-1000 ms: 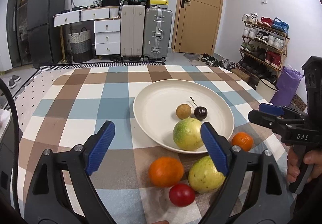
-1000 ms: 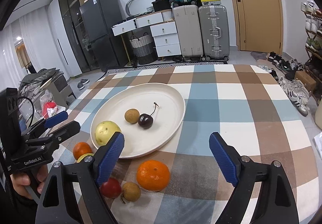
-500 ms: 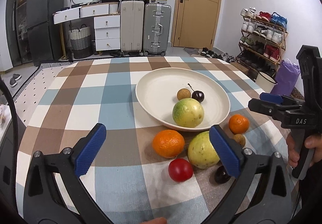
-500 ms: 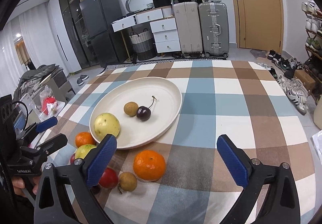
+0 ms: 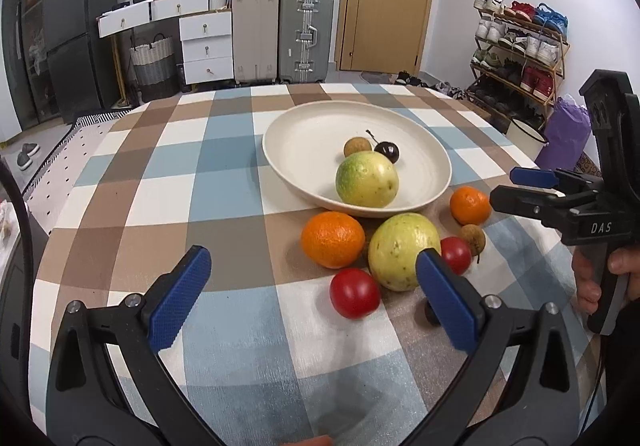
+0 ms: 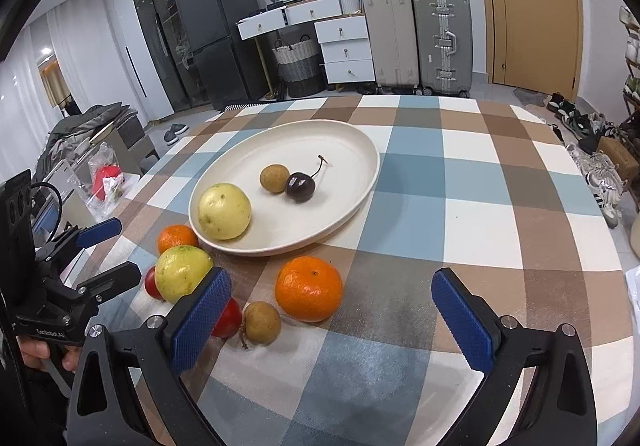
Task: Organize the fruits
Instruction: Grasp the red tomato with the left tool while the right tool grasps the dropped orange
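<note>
On the checked cloth of the desk (image 5: 224, 173), a cream plate (image 5: 312, 133) sat toward the far side, holding a pale green-yellow guava (image 5: 367, 179), a brown longan (image 5: 357, 146) and a dark cherry (image 5: 387, 151) with its stem up; the longan and cherry touched each other. Just outside the plate's near rim lay the loose fruits: a large orange (image 5: 333, 239), a second guava (image 5: 404, 250) beside it, a red cherry tomato (image 5: 355, 292) nearest the desk's near edge, another tomato (image 5: 455, 254), a second longan (image 5: 472, 239) and a small mandarin (image 5: 470, 205) close to the rim. A dark fruit was half hidden behind the left claw's right pad.

The left claw (image 5: 312, 302) hung over the near part of the desk with its blue pads (image 5: 180, 304) spread wide and nothing between them, the red tomato lying just ahead of the gap. The right claw (image 6: 330, 320) was likewise released and empty; its left pad (image 6: 202, 320) covered part of a tomato, with a longan and an orange lying ahead of the gap. Each claw appeared in the other's view, gripped by a hand (image 5: 600, 278) at the handle.
</note>
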`<state>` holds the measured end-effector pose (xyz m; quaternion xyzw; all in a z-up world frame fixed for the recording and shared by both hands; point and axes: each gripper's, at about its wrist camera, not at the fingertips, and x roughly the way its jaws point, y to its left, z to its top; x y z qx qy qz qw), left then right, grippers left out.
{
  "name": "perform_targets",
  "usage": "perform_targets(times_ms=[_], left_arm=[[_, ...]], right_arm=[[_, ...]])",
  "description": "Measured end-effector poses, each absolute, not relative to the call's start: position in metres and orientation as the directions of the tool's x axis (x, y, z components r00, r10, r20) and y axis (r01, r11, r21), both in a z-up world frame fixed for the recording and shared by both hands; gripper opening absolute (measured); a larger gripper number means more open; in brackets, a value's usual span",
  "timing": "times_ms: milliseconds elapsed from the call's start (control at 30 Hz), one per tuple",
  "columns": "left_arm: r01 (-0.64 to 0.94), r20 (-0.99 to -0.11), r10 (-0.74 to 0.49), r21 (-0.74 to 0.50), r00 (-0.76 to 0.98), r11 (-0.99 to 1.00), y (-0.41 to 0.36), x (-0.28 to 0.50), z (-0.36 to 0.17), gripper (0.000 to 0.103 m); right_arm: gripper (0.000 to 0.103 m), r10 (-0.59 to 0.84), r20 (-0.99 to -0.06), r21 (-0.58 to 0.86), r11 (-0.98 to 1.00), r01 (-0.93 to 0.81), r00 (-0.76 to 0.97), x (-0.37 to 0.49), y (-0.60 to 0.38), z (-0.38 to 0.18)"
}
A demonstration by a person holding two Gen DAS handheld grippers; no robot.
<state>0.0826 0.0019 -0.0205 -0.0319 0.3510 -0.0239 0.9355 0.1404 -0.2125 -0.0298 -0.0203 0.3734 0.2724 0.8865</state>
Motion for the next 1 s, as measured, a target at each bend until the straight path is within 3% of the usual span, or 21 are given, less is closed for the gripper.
perform_targets(times_ms=[300,633,800,1000], left_arm=[[0.058,-0.698,-0.096,-0.078,0.709,0.995,-0.004,0.088,-0.029,0.101],[0.084,-0.77,-0.151,-0.127,0.62,0.988,-0.005,0.102,-0.047,0.074],[0.095,-0.774,-0.169,-0.14,0.61,0.986,-0.006,0.104,-0.051,0.065],[0.117,-0.77,-0.192,-0.152,0.609,0.981,-0.008,0.104,-0.05,0.047]], right_arm=[[0.1,0.499,-0.685,0.223,0.837,-0.499,0.532,0.146,-0.214,-0.035],[0.075,0.514,-0.71,0.247,0.821,-0.514,0.481,0.149,-0.206,-0.042],[0.068,0.522,-0.72,0.274,0.82,-0.503,0.458,0.155,-0.206,-0.047],[0.057,0.528,-0.725,0.288,0.816,-0.501,0.443,0.158,-0.203,-0.051]])
